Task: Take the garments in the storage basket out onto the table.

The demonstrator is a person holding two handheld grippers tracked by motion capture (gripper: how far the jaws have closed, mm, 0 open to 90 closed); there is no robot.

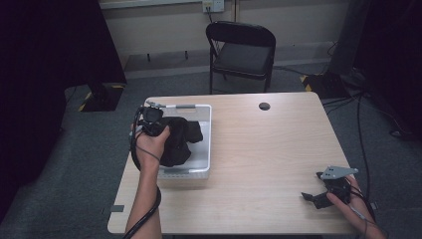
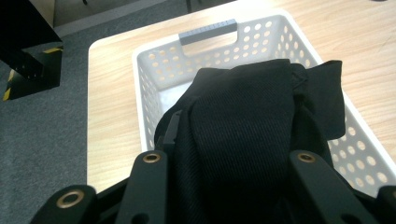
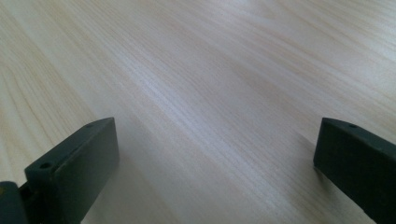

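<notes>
A bundled black cloth (image 1: 180, 140) hangs partly over and partly inside a white perforated basket (image 1: 205, 149) at the table's left side. My left gripper (image 1: 166, 132) is shut on the cloth and holds it above the basket. In the left gripper view the cloth (image 2: 247, 121) bulges up between the two black jaws of the left gripper (image 2: 229, 186), with the basket's wall (image 2: 154, 93) and its grey handle behind. My right gripper (image 1: 312, 185) rests low at the table's near right corner. In its own view the right gripper (image 3: 215, 158) stands open over bare wood.
The wooden table (image 1: 268, 149) has a round cable hole (image 1: 264, 106) near its far edge. A black folding chair (image 1: 242, 52) stands behind the table. Cables (image 1: 363, 144) trail on the floor at the right, and dark curtains hang on both sides.
</notes>
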